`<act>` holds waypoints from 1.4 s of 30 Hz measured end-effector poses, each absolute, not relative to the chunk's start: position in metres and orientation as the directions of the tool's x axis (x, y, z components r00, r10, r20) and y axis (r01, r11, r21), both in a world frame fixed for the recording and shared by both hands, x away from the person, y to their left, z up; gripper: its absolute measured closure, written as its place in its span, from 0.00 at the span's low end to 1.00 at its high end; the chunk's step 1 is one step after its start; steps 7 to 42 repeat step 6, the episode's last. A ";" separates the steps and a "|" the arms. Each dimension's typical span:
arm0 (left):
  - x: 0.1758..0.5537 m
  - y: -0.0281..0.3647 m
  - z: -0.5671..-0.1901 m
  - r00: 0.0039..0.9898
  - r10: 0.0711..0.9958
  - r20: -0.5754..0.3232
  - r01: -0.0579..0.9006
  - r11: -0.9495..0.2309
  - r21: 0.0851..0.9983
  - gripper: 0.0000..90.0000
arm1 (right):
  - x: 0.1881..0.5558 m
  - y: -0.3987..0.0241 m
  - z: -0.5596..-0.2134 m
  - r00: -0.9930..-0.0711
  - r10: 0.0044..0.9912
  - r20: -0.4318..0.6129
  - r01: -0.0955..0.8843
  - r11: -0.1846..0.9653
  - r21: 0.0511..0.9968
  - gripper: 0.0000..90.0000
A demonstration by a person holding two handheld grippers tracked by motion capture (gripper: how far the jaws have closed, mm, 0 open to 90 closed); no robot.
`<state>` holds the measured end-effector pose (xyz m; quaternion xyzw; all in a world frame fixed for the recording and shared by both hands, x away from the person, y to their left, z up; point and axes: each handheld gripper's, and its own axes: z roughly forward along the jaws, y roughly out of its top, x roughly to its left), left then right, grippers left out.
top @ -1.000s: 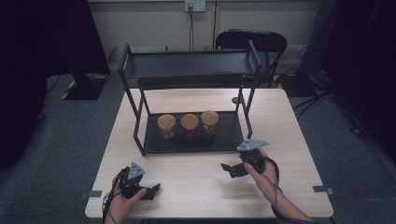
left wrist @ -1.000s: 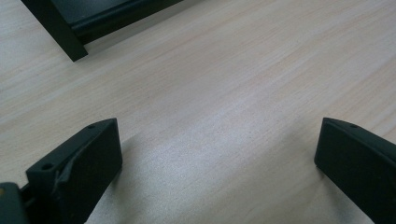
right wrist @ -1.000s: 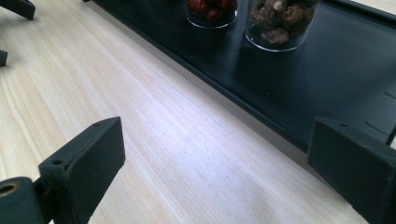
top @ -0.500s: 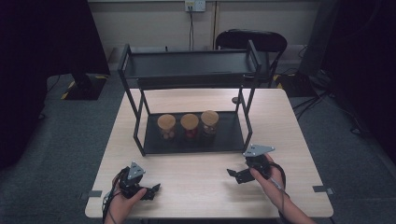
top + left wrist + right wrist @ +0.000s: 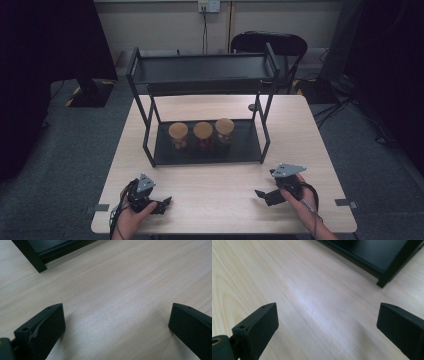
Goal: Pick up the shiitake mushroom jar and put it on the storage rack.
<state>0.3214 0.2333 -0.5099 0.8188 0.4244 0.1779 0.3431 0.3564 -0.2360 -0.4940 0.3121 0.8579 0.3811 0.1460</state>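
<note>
High view: black two-tier rack (image 5: 150, 150) stood mid-tabletop (image 5: 220, 210). Three cork-lidded jars sat in a row on its lower shelf: left jar (image 5: 178, 135), middle jar (image 5: 203, 134), right jar (image 5: 224, 131), close together, seemingly just apart. Left gripper (image 5: 167, 202) lay in front of the rack's front-left post, right gripper (image 5: 261, 193) in front of its front-right post; both well short of the jars, holding nothing.

Left gripper view: jaws spread wide over bare wood, the rack's front-left foot (image 5: 35, 263) ahead. Nothing between them.

Right gripper view: jaws likewise spread and empty, the rack's front-right foot (image 5: 387, 280) ahead to one side. Picture slightly smeared.

Risks, judged: the jars stood so tightly that a wide jaw reaching for one could shove its neighbour over. The upper shelf hung low over the lids; a high approach might strike it or a post and jolt the rack. Cork lids may lift off if pinched alone.
</note>
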 end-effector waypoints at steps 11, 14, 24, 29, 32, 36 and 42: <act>0.321 0.233 -0.510 0.575 0.818 -0.001 0.574 -0.402 0.713 0.00 | 0.350 -0.244 -0.498 -0.763 0.646 -0.021 0.433 0.535 0.725 0.03; 0.321 0.233 -0.510 0.575 0.818 -0.001 0.574 -0.402 0.713 0.00 | 0.350 -0.244 -0.498 -0.763 0.646 -0.021 0.433 0.535 0.725 0.03; 0.321 0.233 -0.510 0.575 0.818 -0.001 0.574 -0.402 0.713 0.00 | 0.350 -0.244 -0.498 -0.763 0.646 -0.021 0.433 0.535 0.725 0.03; 0.321 0.233 -0.510 0.575 0.818 -0.001 0.574 -0.402 0.713 0.00 | 0.350 -0.244 -0.498 -0.763 0.646 -0.021 0.433 0.535 0.725 0.03; 0.321 0.233 -0.510 0.575 0.818 -0.001 0.574 -0.402 0.713 0.00 | 0.350 -0.244 -0.498 -0.763 0.646 -0.021 0.433 0.535 0.725 0.03; 0.321 0.233 -0.510 0.575 0.818 -0.001 0.574 -0.402 0.713 0.00 | 0.350 -0.244 -0.498 -0.763 0.646 -0.021 0.433 0.535 0.725 0.03; 0.321 0.233 -0.510 0.575 0.818 -0.001 0.574 -0.402 0.713 0.00 | 0.350 -0.244 -0.498 -0.763 0.646 -0.021 0.433 0.535 0.725 0.03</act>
